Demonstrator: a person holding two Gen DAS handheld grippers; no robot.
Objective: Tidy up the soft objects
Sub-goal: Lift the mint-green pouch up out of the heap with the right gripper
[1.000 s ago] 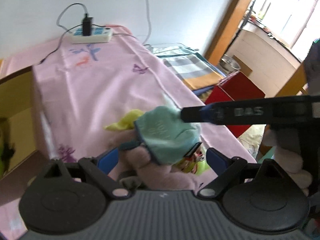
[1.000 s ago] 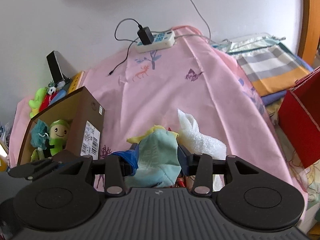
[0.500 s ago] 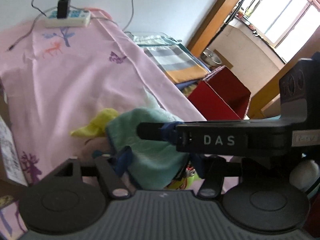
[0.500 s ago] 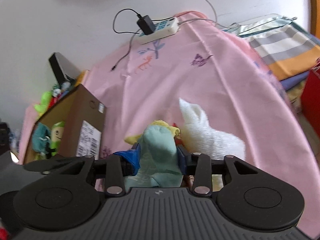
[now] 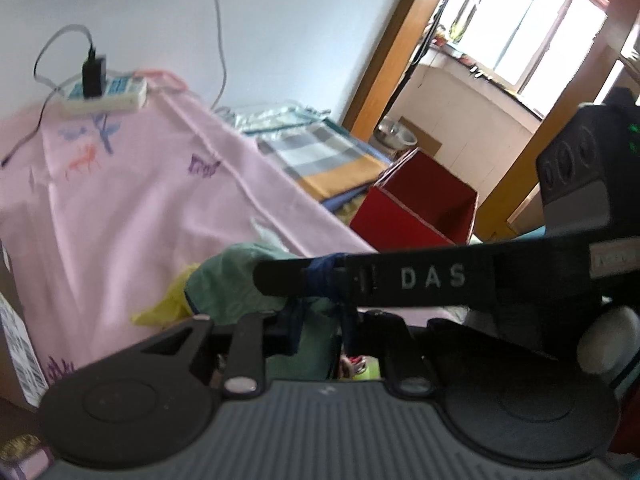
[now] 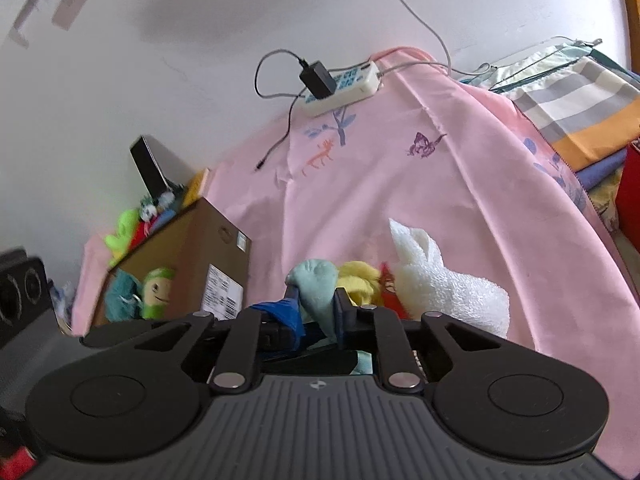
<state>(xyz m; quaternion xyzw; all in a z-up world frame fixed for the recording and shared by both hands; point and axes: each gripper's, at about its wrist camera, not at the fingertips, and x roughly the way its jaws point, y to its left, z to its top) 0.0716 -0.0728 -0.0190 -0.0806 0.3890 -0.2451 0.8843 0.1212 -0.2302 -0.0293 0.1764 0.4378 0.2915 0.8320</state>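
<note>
Mint-green cloth point(image 6: 316, 286), soft and bunched, lay on the pink sheet point(image 6: 400, 200) just right of the cardboard box point(image 6: 208, 248), pinched from both sides. Right hand-held gripper point(image 6: 316, 312) angled downward, clenched on one fold; left hand-held gripper point(image 5: 320, 320) likewise tilted down, clamped on the same cloth. A fluffy white towel point(image 6: 440, 288) sat beside it, near a yellow plush scrap point(image 6: 358, 280).
</note>
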